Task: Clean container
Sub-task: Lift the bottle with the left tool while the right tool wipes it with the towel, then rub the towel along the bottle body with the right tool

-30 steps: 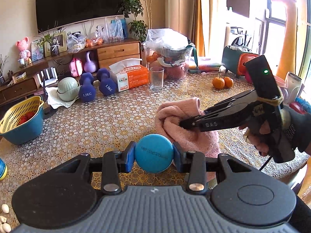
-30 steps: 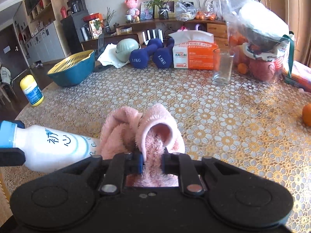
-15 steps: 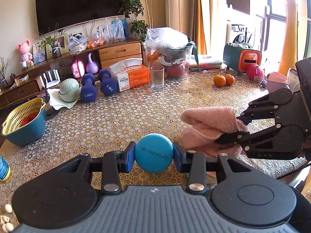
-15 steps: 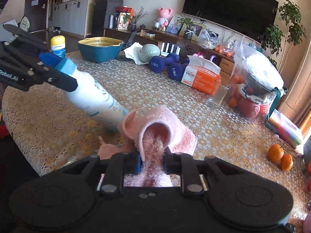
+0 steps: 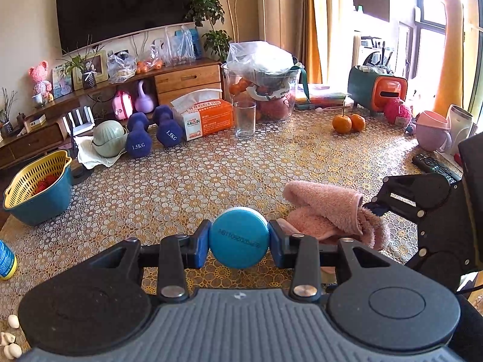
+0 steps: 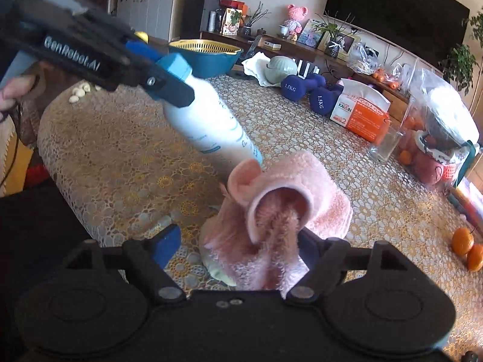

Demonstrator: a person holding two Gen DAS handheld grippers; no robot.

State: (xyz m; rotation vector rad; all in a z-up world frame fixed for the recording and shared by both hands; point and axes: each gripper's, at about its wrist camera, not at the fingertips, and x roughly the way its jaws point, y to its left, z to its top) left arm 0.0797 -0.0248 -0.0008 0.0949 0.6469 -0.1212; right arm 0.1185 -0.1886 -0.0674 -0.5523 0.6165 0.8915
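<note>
A white bottle [image 6: 208, 123] with pale blue print hangs tilted over the table, cap end up. My left gripper [image 5: 238, 238] is shut on its blue cap [image 5: 238, 236], which faces the left wrist camera; the bottle's body is hidden there. The bottle's base meets a crumpled pink towel [image 6: 286, 193] lying on the lace tablecloth [image 6: 114, 150]. My right gripper [image 6: 241, 247] is open, its fingers spread either side of the towel's near end. In the left wrist view the right gripper [image 5: 372, 211] sits at the towel's [image 5: 326, 208] right edge.
At the far side stand an empty glass [image 5: 245, 119], an orange tissue box [image 5: 205, 117], two blue dumbbells [image 5: 151, 135] and a fruit jar [image 5: 262, 90]. A blue basin with a yellow strainer [image 5: 36, 190] sits left. Oranges [image 5: 347, 123] and a remote [image 5: 434, 164] lie right.
My right gripper's fingers have spread apart and let go of the pink towel, which now rests on the table. The left gripper still holds the bottle by its cap.
</note>
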